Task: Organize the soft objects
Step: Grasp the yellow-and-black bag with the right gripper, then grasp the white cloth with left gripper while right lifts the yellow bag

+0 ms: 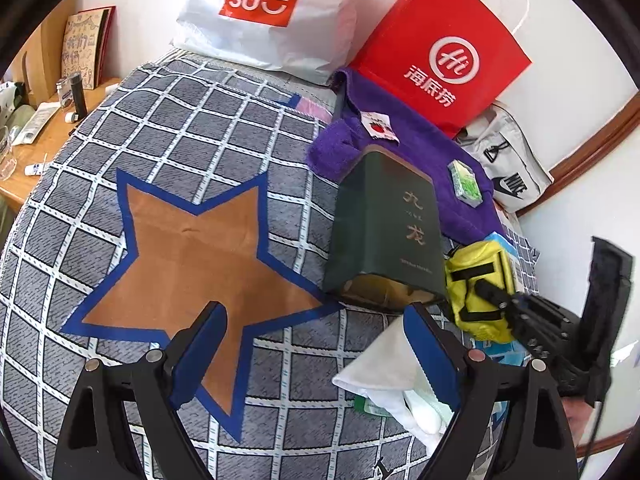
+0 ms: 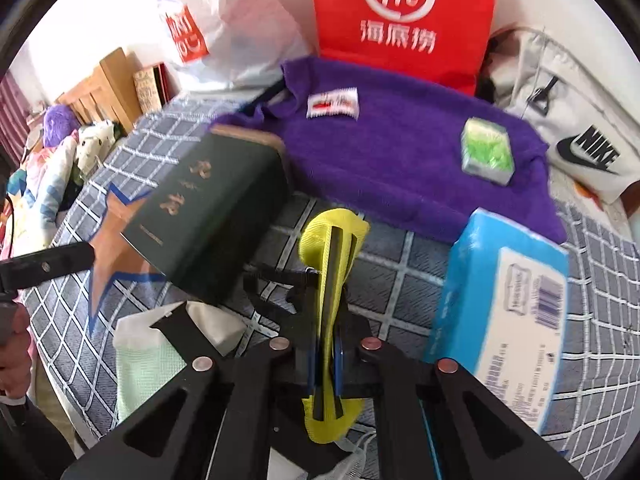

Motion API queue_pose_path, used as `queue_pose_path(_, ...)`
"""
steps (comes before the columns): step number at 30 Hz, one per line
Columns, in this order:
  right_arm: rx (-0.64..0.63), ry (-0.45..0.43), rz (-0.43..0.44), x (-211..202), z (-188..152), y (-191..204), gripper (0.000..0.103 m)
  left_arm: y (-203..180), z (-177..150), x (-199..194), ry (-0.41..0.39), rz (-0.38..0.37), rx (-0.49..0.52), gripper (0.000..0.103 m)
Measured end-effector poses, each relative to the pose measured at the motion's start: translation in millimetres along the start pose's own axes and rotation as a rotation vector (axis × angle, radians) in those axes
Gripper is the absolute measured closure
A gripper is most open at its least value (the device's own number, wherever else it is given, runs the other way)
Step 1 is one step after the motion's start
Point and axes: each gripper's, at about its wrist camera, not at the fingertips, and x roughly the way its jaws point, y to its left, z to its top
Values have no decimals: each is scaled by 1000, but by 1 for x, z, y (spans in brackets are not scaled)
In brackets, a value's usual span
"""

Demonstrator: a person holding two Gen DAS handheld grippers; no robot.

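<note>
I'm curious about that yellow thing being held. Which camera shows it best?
The left wrist view: the yellow pouch shows whole, with black straps. The right wrist view shows it edge-on, pinched in the right hand-held gripper.

The left gripper hangs wide apart over the checked bed cover. Beside the dark green box, the right gripper seems clamped on a yellow pouch.
</note>
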Motion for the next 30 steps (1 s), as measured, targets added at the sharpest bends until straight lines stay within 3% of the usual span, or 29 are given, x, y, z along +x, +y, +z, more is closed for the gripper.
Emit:
queue_pose_path(10, 98, -117, 79, -59, -23, -14, 98, -32, -21, 2, 25, 24, 74, 14)
queue_pose_path(16, 78, -169, 101, -92, -47, -8, 98, -49, -33, 10, 37, 19, 96, 14)
queue_pose_path(21, 78, -190, 100, -110, -74, -12, 98, -60, -48, 32, 92, 27, 129, 16)
queue_pose_path(26, 119, -160, 73, -111, -99, -32, 98, -68, -57, 43, 98, 63, 158, 23)
queue_pose_path(30, 154, -119, 47, -101, -114, -49, 98, -68, -59, 42, 85, 66, 165, 43)
